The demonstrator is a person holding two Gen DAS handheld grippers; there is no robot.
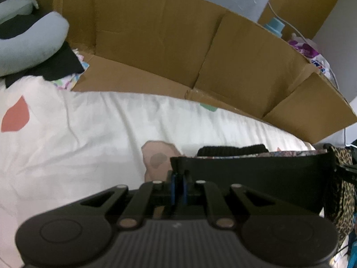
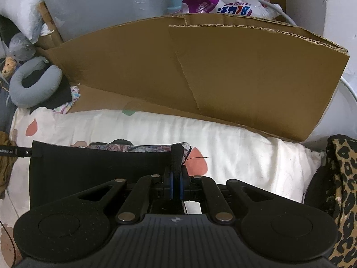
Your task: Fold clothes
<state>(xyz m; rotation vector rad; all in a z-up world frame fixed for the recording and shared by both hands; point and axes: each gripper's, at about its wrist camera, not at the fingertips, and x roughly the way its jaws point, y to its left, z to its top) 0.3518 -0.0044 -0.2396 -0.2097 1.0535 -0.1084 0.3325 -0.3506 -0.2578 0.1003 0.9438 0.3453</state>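
My left gripper (image 1: 178,185) and right gripper (image 2: 176,185) were both pinched fully closed on the two top corners of the black garment (image 2: 93,167), which hung above the bed sheet (image 2: 223,156), near its cardboard-side edge. I judged both corners should stay level and taut before laying down.

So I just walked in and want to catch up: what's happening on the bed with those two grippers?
A person is folding clothes with a handheld gripper in each hand. The left gripper and the right gripper are each shut on a top corner of a black garment with a patterned lining, holding it stretched between them above the white bedsheet with coloured shapes. A brown cardboard box stands open behind, and a leopard-print cloth lies off to the right.
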